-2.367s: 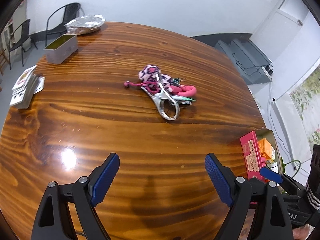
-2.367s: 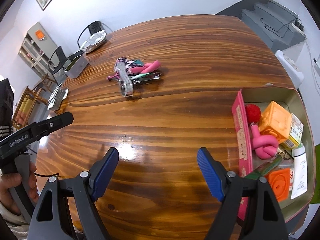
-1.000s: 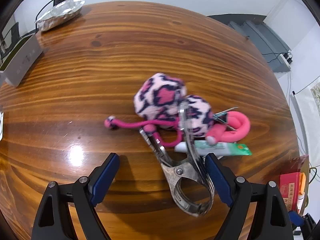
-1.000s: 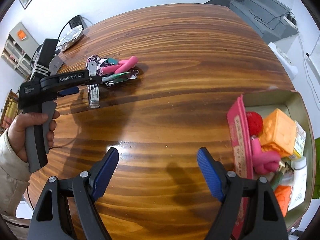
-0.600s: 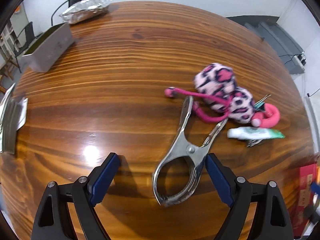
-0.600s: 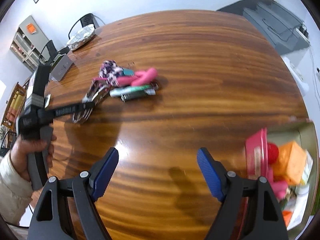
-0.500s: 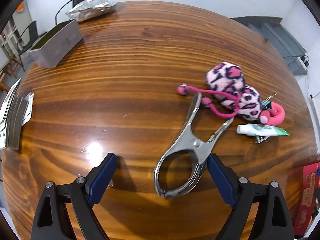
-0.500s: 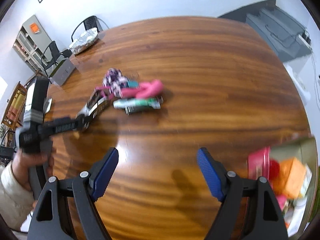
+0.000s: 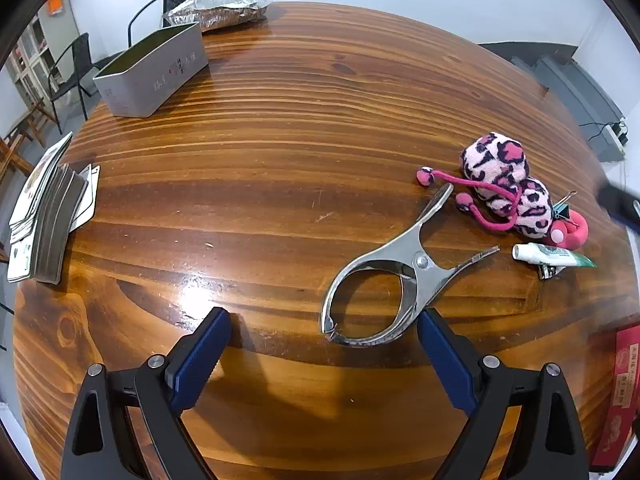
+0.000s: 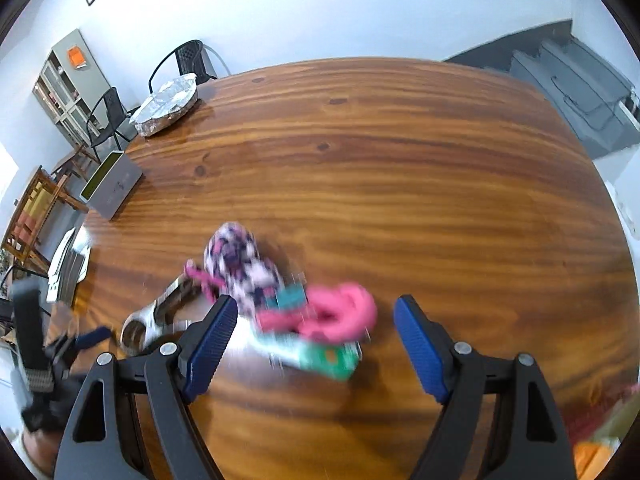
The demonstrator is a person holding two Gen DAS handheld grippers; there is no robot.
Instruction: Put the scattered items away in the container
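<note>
Clamp made of shiny metal lies flat on the wooden table. It is long, and it lies on a slant. Its round loop end sits low, near the left gripper. Its two thin arms spread like a V and point up and to the right, at the other toys. One arm tip nearly reaches the spotted pink plush and its pink cord. The other arm tip points at the little white and green tube.

The left gripper's fingers are open wide and hold nothing. The clamp's loop lies between the blue pads, close to the right pad, and I cannot tell if they touch.

A pink curly toy lies just past the plush, with a small clip beside it. These things are all bunched up near the right edge of the table. The red box sits at that edge, lower down.

The right wrist view is blurry. The right gripper is open wide too and holds nothing. The pink curly toy and the tube show between its fingers.

The middle and left of the table have lots of bare wood. Far off are a grey tin, a foil-covered dish and a stack of cards at the left edge.
</note>
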